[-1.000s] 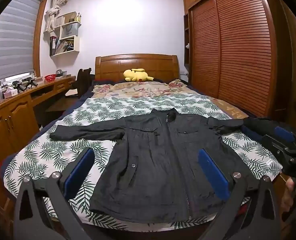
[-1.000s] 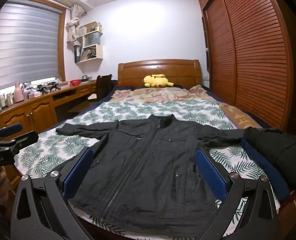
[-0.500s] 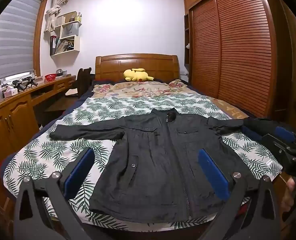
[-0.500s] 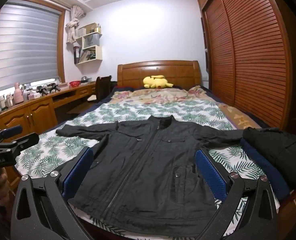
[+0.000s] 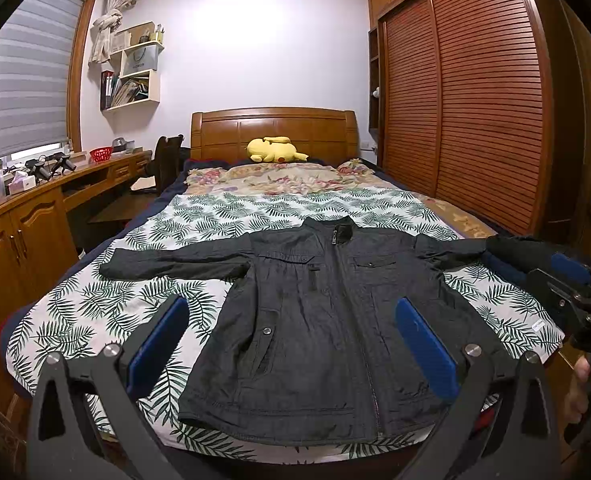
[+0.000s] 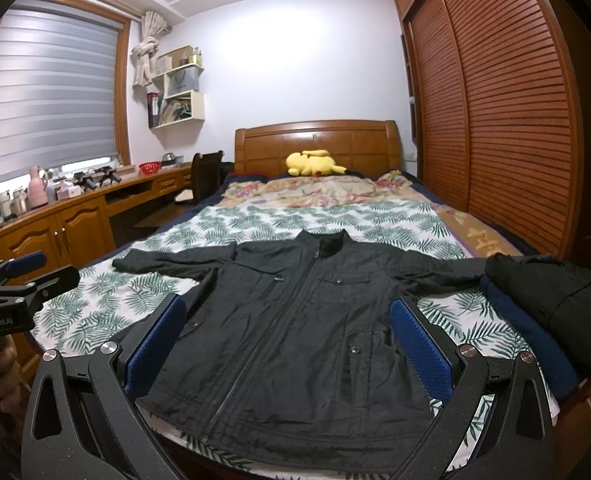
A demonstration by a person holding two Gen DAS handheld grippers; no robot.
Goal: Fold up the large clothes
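A dark grey zip jacket (image 5: 315,320) (image 6: 295,328) lies flat and face up on the leaf-print bed cover (image 5: 95,312), collar toward the headboard, both sleeves spread sideways. My left gripper (image 5: 291,340) hovers open above the hem end of the jacket, its blue pads (image 5: 157,340) wide apart and holding nothing. My right gripper (image 6: 287,340) is also open over the jacket's lower half, with nothing between its blue pads (image 6: 419,348). In the left wrist view the right gripper (image 5: 571,284) shows at the right edge; in the right wrist view the left gripper (image 6: 19,280) shows at the left edge.
A folded dark pile (image 6: 551,304) sits on the bed's right edge, over the jacket's right cuff. A yellow plush toy (image 5: 275,149) lies by the headboard. A wooden desk (image 5: 23,216) runs along the left, a louvred wardrobe (image 5: 475,112) along the right.
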